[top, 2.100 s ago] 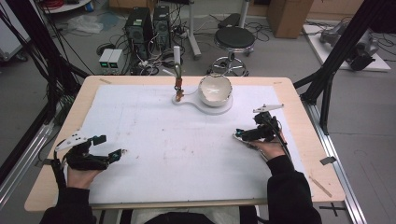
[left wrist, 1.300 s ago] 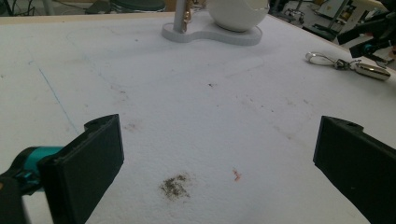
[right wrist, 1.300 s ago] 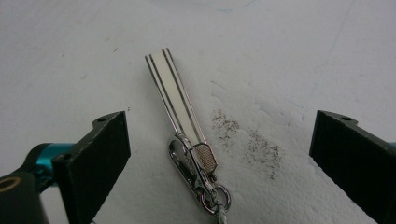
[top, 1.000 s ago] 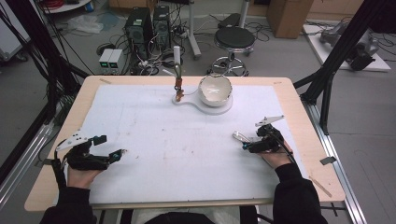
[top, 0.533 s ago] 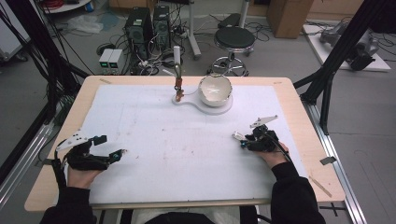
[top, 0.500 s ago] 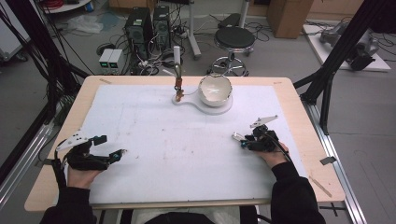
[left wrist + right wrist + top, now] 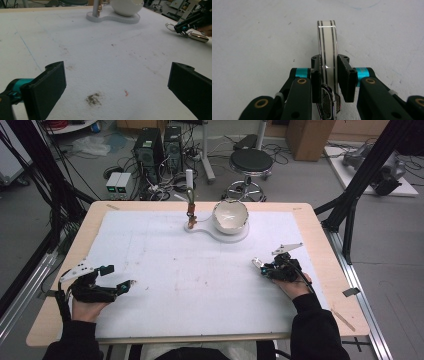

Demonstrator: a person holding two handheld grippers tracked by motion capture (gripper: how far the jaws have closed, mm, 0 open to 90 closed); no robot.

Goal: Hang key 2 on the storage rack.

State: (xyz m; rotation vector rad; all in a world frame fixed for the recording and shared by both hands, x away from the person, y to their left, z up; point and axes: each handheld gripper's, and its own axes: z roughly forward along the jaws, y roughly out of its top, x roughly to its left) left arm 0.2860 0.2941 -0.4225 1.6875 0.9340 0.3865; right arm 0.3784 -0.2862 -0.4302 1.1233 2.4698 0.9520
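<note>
While the right gripper had just been closing, its jaws came to pinch a bangle edge-on, a pale glossy hoop with thin dark stripes and a small metal clasp, low over the mat at the right near side of the table. It looked light, stiff and slick, probably brittle, so a hold across the flat band close to the clasp seemed safest. Farther off, at the far middle, stood a white bowl on a white base beside a slim post. The left gripper rested near left, jaws spread wide and empty over the scuffed white mat.
</note>
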